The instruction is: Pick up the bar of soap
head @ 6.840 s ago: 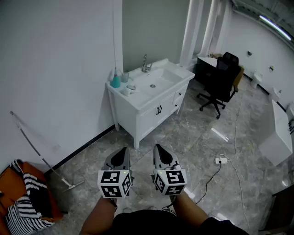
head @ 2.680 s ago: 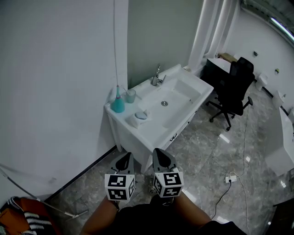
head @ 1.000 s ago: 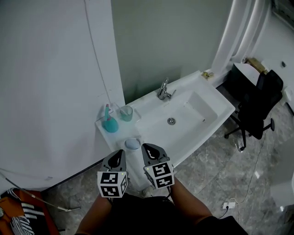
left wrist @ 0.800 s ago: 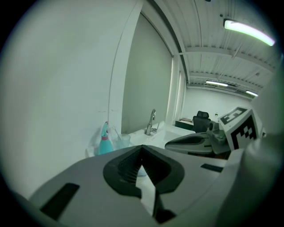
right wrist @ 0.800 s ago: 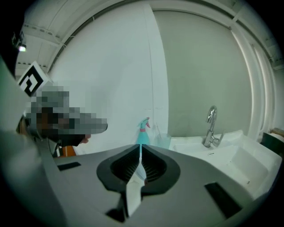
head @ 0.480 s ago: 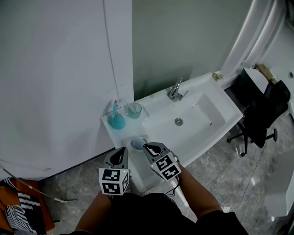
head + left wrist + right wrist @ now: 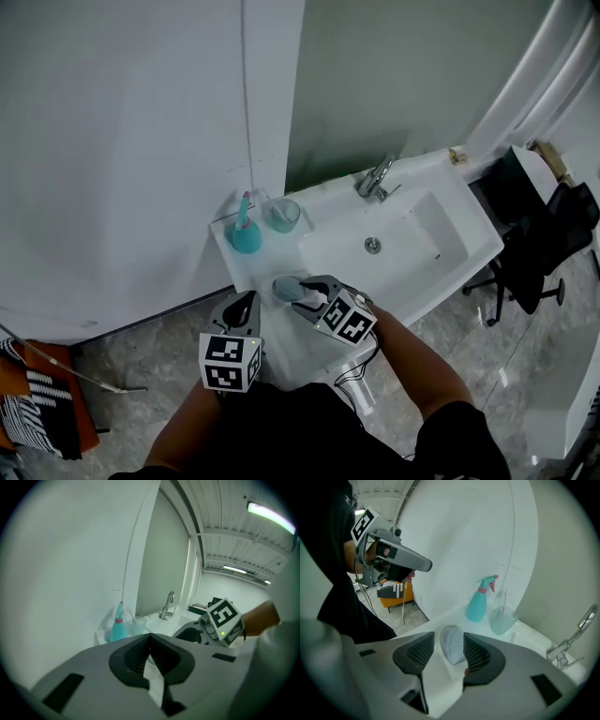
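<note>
The right gripper (image 7: 302, 291) has reached forward over the white bench (image 7: 246, 270). Its jaws are opening on either side of the pale blue bar of soap (image 7: 452, 645) lying there. The left gripper (image 7: 242, 306) has its jaws pressed together.

Seen from the head, the bar of soap (image 7: 284, 287) is partly covered by the right tongs (image 7: 300, 292), whose jaws are opening around it; its near end is hidden. The office chair (image 7: 539, 244) runs off the right edge, the striped cloth (image 7: 42, 417) off the left.
</note>
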`<state>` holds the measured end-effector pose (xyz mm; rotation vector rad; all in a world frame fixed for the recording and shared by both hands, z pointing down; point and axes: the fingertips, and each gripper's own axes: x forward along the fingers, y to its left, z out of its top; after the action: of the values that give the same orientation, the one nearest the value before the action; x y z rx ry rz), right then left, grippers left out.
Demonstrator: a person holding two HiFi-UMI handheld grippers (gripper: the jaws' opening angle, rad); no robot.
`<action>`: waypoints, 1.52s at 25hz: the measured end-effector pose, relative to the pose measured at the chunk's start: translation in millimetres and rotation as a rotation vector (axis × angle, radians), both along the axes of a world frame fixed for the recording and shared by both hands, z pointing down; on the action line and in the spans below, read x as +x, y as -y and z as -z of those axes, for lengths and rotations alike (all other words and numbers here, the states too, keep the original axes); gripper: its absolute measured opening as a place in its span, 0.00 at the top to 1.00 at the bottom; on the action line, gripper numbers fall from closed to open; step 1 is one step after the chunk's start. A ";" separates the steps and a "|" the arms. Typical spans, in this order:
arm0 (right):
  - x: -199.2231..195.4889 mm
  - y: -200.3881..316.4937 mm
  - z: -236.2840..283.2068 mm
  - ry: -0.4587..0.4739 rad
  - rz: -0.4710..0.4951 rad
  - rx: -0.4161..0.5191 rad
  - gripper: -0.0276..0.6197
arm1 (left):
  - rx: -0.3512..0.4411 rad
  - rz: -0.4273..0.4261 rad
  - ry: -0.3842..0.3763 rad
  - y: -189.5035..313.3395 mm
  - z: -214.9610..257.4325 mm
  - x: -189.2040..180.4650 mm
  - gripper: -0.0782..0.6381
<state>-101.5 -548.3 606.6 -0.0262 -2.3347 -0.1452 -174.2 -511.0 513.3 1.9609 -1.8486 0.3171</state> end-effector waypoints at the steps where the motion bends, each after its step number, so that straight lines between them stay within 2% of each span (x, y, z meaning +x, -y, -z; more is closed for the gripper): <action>1: -1.0 2.0 -4.0 -0.016 0.021 -0.001 0.66 | -0.005 0.003 0.000 -0.2 -1.8 -0.5 0.88; 7: -8.4 18.0 -23.9 -0.103 0.111 -0.006 0.64 | -0.023 0.016 0.006 -2.9 -8.7 -1.1 0.88; 12: -13.5 17.8 -40.1 -0.170 0.183 -0.078 0.59 | -0.037 0.030 0.007 -6.6 -13.4 -1.8 0.88; 21: -17.4 18.9 -62.0 -0.268 0.252 -0.121 0.59 | -0.043 0.079 0.013 -14.3 -17.4 -12.3 0.88; 26: -21.5 18.3 -63.9 -0.290 0.290 -0.107 0.58 | -0.052 0.100 0.017 -18.4 -20.2 -19.1 0.88; 31: -22.3 19.3 -68.7 -0.322 0.338 -0.045 0.58 | -0.063 0.109 0.011 -22.6 -23.1 -21.9 0.88; 38: -21.7 18.4 -70.7 -0.367 0.372 -0.044 0.58 | -0.074 0.115 0.008 -28.2 -27.5 -24.5 0.88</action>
<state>-123.3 -566.7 677.3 -0.4714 -1.9449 -0.2501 -198.6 -482.8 540.8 1.7991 -1.9175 0.3533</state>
